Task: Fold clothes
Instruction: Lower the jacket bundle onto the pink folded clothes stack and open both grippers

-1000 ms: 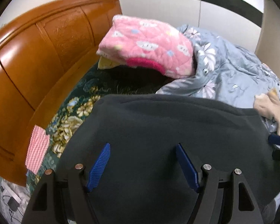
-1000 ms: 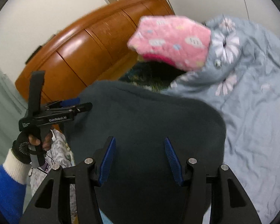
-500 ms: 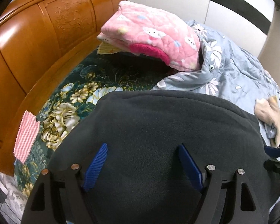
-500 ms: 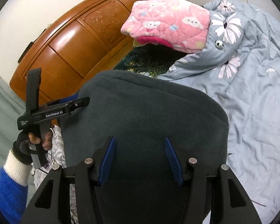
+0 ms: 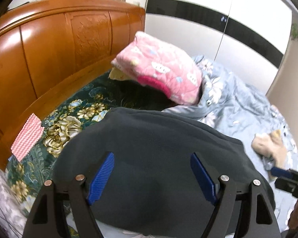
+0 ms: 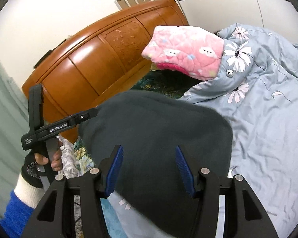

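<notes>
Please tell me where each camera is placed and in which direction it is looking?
Left wrist: sits on the left gripper, looking down over the dark grey fleece garment toward the orange wooden headboard; its blue fingers show.
Right wrist: sits on the right gripper, looking over the same garment; the gloved left hand shows.
Shared: garment, headboard, pink quilted blanket.
</notes>
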Available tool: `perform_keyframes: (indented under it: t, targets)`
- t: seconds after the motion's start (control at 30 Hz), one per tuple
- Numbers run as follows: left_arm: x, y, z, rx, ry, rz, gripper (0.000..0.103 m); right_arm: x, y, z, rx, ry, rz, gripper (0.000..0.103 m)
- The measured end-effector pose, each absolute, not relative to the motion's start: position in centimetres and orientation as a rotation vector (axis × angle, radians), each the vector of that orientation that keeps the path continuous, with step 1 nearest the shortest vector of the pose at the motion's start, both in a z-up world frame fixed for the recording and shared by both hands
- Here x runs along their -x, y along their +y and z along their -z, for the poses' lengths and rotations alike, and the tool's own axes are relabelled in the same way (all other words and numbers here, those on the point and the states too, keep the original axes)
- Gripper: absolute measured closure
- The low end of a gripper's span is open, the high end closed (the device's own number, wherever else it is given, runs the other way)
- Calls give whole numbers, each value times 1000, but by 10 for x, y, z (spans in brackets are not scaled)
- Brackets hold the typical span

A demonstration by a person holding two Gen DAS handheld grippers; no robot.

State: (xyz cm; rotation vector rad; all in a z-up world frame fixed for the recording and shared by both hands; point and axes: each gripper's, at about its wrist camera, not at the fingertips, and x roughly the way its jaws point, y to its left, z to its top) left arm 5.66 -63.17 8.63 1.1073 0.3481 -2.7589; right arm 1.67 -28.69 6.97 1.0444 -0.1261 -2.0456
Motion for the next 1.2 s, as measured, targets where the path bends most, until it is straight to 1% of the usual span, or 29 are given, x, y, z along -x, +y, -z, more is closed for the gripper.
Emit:
perform_keyframes:
  t: [0.2,0.27,0.37,0.43,0.5,0.63,0.67,0.77,0.93,1.13,1.17,1.2]
  targets:
    - [-96,-605,-74,-1091,269,2745,21,-62,-281,-63,-1014,-68,2065,47]
    - [-106,-600,-68,-1080,272,2734,20,-75,-278,-62,-1008,-69,2070,47]
    - [-121,-597,-57,-1067,325,2731,10,-93,-278,-54,-1013,-35,2077,47]
    - [-130,-595,-49,-1059,356,2737,2,-103,-280,-46,-1032,-13,2079,47]
    - [-136,-592,-42,-1052,358,2742,0,-108,-281,-35,-1063,-14,2071,47]
    - [-141,-589,-31,-1055,353,2734,0,-115,-284,-18,-1106,19,2098,47]
    - [-142,-589,-29,-1054,356,2735,0,-115,-286,-14,-1118,26,2108,46]
    - [-147,-589,-22,-1054,373,2735,0,-112,-289,-7,-1133,31,2146,33]
    - [-150,-588,-9,-1073,403,2723,0,-107,-293,6,-1184,34,2181,33]
    - [-151,-580,-1,-1084,342,2719,0,-106,-298,19,-1225,37,2222,33]
    - [-151,-579,0,-1085,334,2720,0,-106,-299,21,-1229,35,2228,32]
    - [-151,-578,0,-1088,329,2723,0,-107,-300,22,-1230,31,2233,23]
